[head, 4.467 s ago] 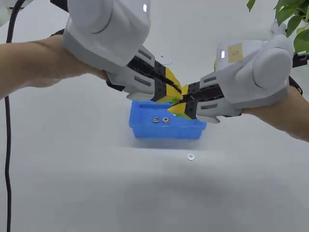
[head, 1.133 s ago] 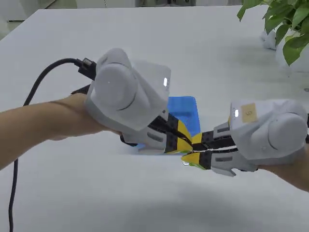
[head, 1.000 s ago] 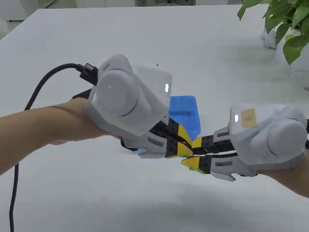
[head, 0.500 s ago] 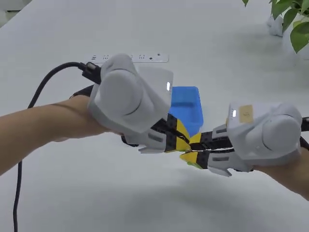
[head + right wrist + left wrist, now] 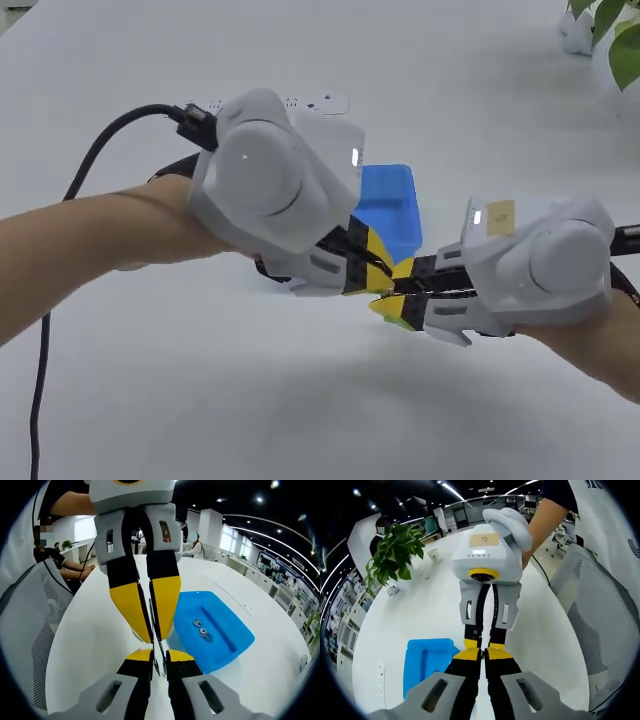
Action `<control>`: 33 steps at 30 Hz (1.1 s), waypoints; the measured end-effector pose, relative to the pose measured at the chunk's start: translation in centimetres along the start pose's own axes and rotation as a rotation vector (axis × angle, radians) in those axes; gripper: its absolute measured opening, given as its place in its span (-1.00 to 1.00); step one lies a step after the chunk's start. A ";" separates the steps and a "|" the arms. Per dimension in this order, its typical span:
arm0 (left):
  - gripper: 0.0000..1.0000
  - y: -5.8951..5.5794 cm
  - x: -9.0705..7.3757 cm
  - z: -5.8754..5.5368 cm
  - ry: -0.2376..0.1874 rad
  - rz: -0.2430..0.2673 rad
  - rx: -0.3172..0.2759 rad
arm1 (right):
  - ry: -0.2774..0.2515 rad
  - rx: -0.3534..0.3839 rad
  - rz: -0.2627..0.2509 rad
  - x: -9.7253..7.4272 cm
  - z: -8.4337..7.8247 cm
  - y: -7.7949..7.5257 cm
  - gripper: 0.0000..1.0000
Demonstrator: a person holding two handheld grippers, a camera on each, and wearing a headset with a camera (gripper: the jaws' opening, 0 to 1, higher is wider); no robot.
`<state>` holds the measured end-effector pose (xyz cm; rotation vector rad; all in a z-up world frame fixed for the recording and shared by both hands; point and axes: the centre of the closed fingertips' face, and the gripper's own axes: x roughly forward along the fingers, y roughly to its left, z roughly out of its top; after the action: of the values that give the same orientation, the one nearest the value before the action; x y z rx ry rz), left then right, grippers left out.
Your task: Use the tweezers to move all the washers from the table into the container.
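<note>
The person holds one hand-held gripper in each hand, and the two meet tip to tip over the white worktop (image 5: 250,400). In the head view the left hand-held gripper (image 5: 378,280) comes in from the left side. The right hand-held gripper (image 5: 392,308) comes in from the right side. Their yellow tips touch, just in front of the blue container (image 5: 388,195).

The tweezers (image 5: 156,645) are thin and made of metal. In the right gripper view they run between the jaws of both hand-held grippers. The left one's jaws are narrow and pinch the tweezers from above in that view. The right one's jaws are narrow too, and they close on the lower end of the tweezers.

The container sits on the worktop, just behind and beside the tips. Three small washers (image 5: 202,631) lie inside it, close together, near the middle of its floor.

A black cable (image 5: 95,165) runs from the back of the left hand-held gripper and hangs down on the left. A white power strip (image 5: 320,101) lies flat on the worktop behind the container. Green leaves of a plant (image 5: 625,50) show in the far right corner.
</note>
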<state>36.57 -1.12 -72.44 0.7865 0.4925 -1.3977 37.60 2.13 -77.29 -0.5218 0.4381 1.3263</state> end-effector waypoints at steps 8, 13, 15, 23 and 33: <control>-0.86 0.5 -0.1 -0.1 -0.002 0.013 -0.009 | 0.001 -0.001 -0.002 0.2 0.1 -0.4 -0.78; -0.86 0.5 -0.1 -0.1 -0.002 0.012 -0.010 | 0.000 -0.002 -0.001 0.2 0.1 -0.5 -0.78; -0.87 0.5 -0.1 0.0 -0.002 0.011 -0.005 | -0.001 -0.006 -0.004 0.2 0.2 -0.5 -0.78; -0.87 0.5 0.0 0.2 -0.008 0.010 0.001 | -0.001 -0.004 -0.002 0.3 0.1 -0.5 -0.78; -0.87 0.8 0.1 0.2 -0.012 0.013 -0.004 | 0.004 -0.005 -0.008 0.1 -0.1 -0.8 -0.78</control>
<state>37.36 -1.37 -72.17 0.7766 0.4803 -1.3883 38.41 2.07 -77.36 -0.5302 0.4354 1.3191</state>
